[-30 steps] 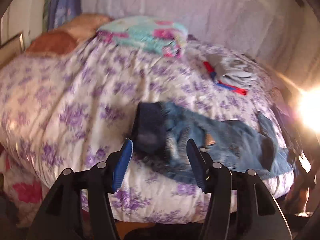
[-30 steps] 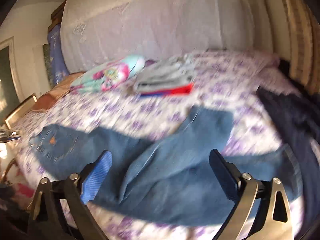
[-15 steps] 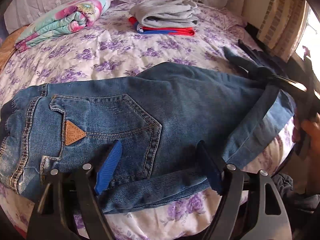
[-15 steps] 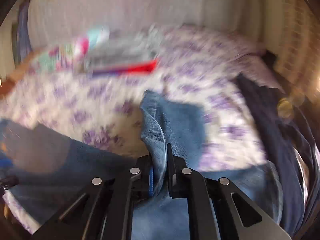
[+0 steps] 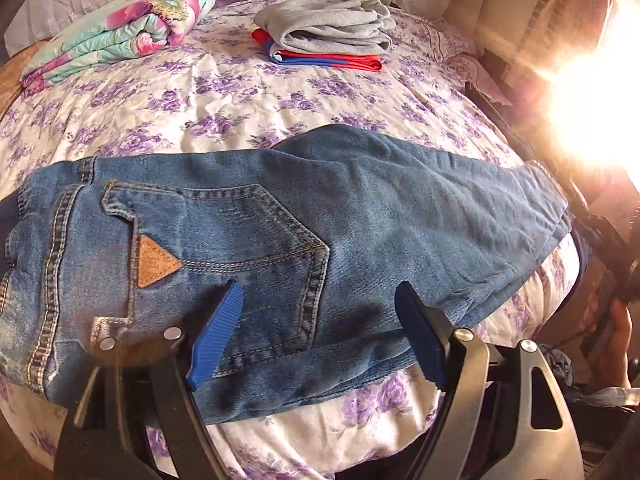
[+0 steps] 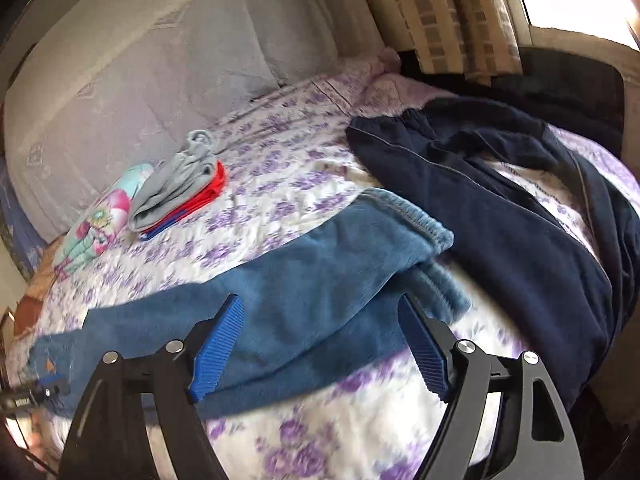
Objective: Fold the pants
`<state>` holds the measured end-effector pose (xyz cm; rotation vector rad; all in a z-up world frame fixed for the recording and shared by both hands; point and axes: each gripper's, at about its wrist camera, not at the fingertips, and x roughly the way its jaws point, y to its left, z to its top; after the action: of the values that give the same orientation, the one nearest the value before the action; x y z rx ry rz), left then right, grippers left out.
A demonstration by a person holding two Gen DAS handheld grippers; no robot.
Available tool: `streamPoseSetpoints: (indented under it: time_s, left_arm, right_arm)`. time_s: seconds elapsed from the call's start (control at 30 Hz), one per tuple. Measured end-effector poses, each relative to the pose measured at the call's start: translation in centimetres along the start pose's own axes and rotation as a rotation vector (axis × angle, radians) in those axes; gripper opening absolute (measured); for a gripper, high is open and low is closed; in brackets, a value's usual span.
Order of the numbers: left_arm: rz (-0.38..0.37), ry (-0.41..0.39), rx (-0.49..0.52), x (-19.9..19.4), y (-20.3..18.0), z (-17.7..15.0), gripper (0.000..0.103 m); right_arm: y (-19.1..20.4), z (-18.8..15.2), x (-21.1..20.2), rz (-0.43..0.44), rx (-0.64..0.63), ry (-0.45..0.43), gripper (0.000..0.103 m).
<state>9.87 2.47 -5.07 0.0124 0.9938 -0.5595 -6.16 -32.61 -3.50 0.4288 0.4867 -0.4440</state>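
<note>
Jeans (image 5: 360,216) laid lengthwise across near edge of bed (image 5: 248,92), legs stacked, waist toward 9 o'clock. First fold judged done; crosswise folds remaining. Left gripper (image 5: 318,332) and right gripper (image 6: 320,344): jaws wide open, holding nothing.

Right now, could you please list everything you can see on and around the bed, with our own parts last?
jeans: one, blue denim, laid lengthwise across the near edge of the bed, one leg over the other
dark pants: one, navy, spread unfolded at the bed's right side
folded clothes stack: one, grey on red and blue, far side of the bed
floral blanket: one, teal and pink, folded, far left
bedspread: one, white with purple flowers, covers the bed
curtain: one, beige checked, far right
left gripper: fingers blue-padded, open over the jeans
right gripper: fingers blue-padded, open over the jeans
</note>
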Motion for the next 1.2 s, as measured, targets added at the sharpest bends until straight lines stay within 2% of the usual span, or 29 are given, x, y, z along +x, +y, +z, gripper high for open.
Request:
streamPoseSetpoints:
  time_s: [0.07, 0.1, 0.13, 0.17, 0.2, 0.27, 0.3, 0.37, 0.43, 0.47, 0.5, 0.57, 0.6, 0.67, 0.77, 0.9, 0.97, 1.03, 1.1, 1.13, 1.17, 1.2]
  left_arm:
    - [-0.027, -0.004, -0.025, -0.4, 0.6, -0.1, 0.075]
    - [-0.029, -0.005, -0.03, -0.5, 0.7, -0.2, 0.075]
    - [-0.023, -0.005, -0.031, -0.6, 0.8, -0.2, 0.075]
    - [-0.014, -0.006, -0.025, -0.6, 0.7, -0.3, 0.075]
    - [-0.006, -0.007, -0.022, -0.7, 0.7, -0.4, 0.075]
    - [0.01, -0.012, -0.024, -1.0, 1.1, -0.4, 0.074]
    - [0.022, -0.016, -0.028, -1.2, 1.5, -0.4, 0.074]
    - [0.018, -0.011, -0.055, -1.8, 2.9, -0.5, 0.052]
    - [-0.03, 0.0, -0.099, -2.8, 4.5, -0.6, 0.045]
    - [-0.062, 0.004, -0.12, -3.7, 5.2, -0.7, 0.045]
    - [-0.077, -0.004, -0.127, -4.9, 5.6, -0.9, 0.045]
    - [-0.023, -0.068, -0.133, -8.0, 6.1, -1.3, 0.072]
    - [-0.002, -0.101, -0.138, -9.2, 6.3, -1.6, 0.076]
    - [0.042, -0.166, -0.161, -12.2, 7.1, -2.4, 0.086]
    - [0.078, -0.196, -0.239, -13.8, 9.2, -3.3, 0.088]
    - [0.017, -0.148, -0.409, -11.4, 12.6, -4.2, 0.088]
    - [0.037, -0.149, -0.465, -10.2, 13.7, -4.2, 0.088]
    - [0.012, -0.152, -0.513, -9.3, 14.6, -3.9, 0.087]
    - [-0.018, -0.178, -0.558, -9.1, 15.0, -3.4, 0.072]
    - [-0.029, -0.185, -0.556, -9.1, 14.9, -3.0, 0.051]
    - [-0.002, -0.183, -0.542, -9.1, 14.7, -2.4, 0.033]
    - [0.031, -0.188, -0.527, -9.2, 14.5, -2.0, 0.025]
  right_arm:
    - [-1.5, 1.1, 2.5, 0.018, 0.074, 0.075, 0.08]
    - [-2.2, 1.5, 3.5, 0.032, 0.106, 0.102, 0.076]
    - [-2.7, 1.6, 4.0, 0.046, 0.119, 0.11, 0.067]
    - [-2.9, 1.9, 4.7, 0.05, 0.12, 0.118, 0.013]
    - [-3.3, 2.1, 5.4, 0.1, 0.134, 0.14, 0.006]
    - [-3.8, 2.6, 4.8, 0.181, 0.184, 0.106, 0.006]
    - [-3.4, 3.1, 3.8, 0.2, 0.168, 0.079, 0.006]
    - [-2.3, 3.5, 1.3, 0.226, 0.125, 0.038, 0.006]
    - [-2.0, 3.3, 0.0, 0.238, 0.123, 0.05, 0.006]
    - [-2.1, 2.8, 0.0, 0.226, 0.118, 0.067, 0.006]
    - [-2.3, 2.1, 0.7, 0.197, 0.108, 0.102, 0.006]
    - [-3.7, 0.2, 3.0, 0.17, 0.139, 0.189, 0.006]
    - [-4.3, -0.4, 3.8, 0.181, 0.169, 0.207, 0.006]
    - [-4.9, -1.0, 4.0, 0.219, 0.197, 0.191, 0.006]
    - [-4.3, -0.8, 4.0, 0.2, 0.164, 0.186, 0.007]
    - [-4.3, -0.5, 4.2, 0.205, 0.161, 0.197, 0.008]
    - [-4.5, -0.6, 4.1, 0.209, 0.166, 0.197, 0.008]
    - [-4.5, -0.6, 4.0, 0.205, 0.159, 0.194, 0.008]
    - [-4.3, -0.6, 3.9, 0.196, 0.136, 0.195, 0.008]
    - [-4.1, -0.5, 3.9, 0.189, 0.119, 0.197, 0.008]
    - [-4.0, -0.4, 3.8, 0.185, 0.107, 0.197, 0.008]
    - [-3.9, -0.3, 3.8, 0.188, 0.104, 0.194, 0.008]
